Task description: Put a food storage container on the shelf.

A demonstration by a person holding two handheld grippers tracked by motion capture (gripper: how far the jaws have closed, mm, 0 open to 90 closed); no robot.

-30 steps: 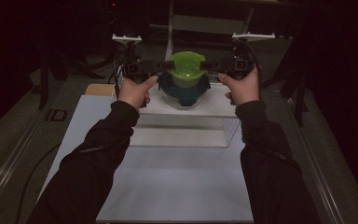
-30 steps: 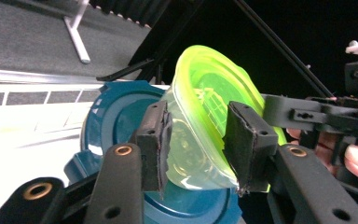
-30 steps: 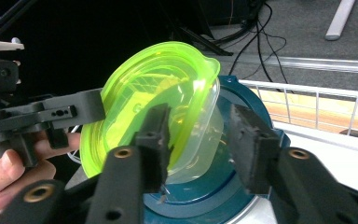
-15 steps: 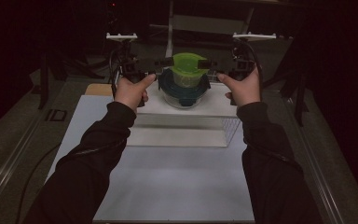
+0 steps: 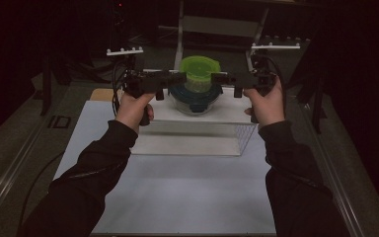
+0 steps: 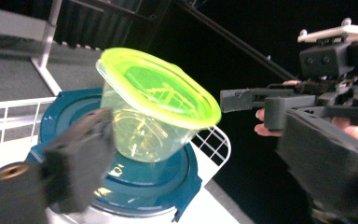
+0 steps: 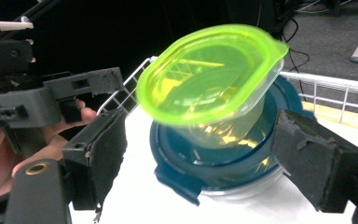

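A clear plastic tub with a bright green lid (image 7: pixel 212 77) stands on the dark blue lid (image 7: pixel 214 170) of a larger clear round container (image 5: pixel 196 102), which sits on a white wire rack (image 5: pixel 212 131) on the white table (image 5: pixel 177 192). The right gripper (image 7: pixel 209 158) has its jaws spread wide to either side of the stack, touching neither piece. The left gripper (image 6: pixel 182 172) reaches in from the opposite side, its jaws also parted and empty, one foam pad (image 6: pixel 81 156) just beside the tub's wall.

We note white wire rack (image 5: pixel 244 136) on white table (image 5: pixel 177 197); cork mat (image 5: pixel 101 95) at rear-left corner.
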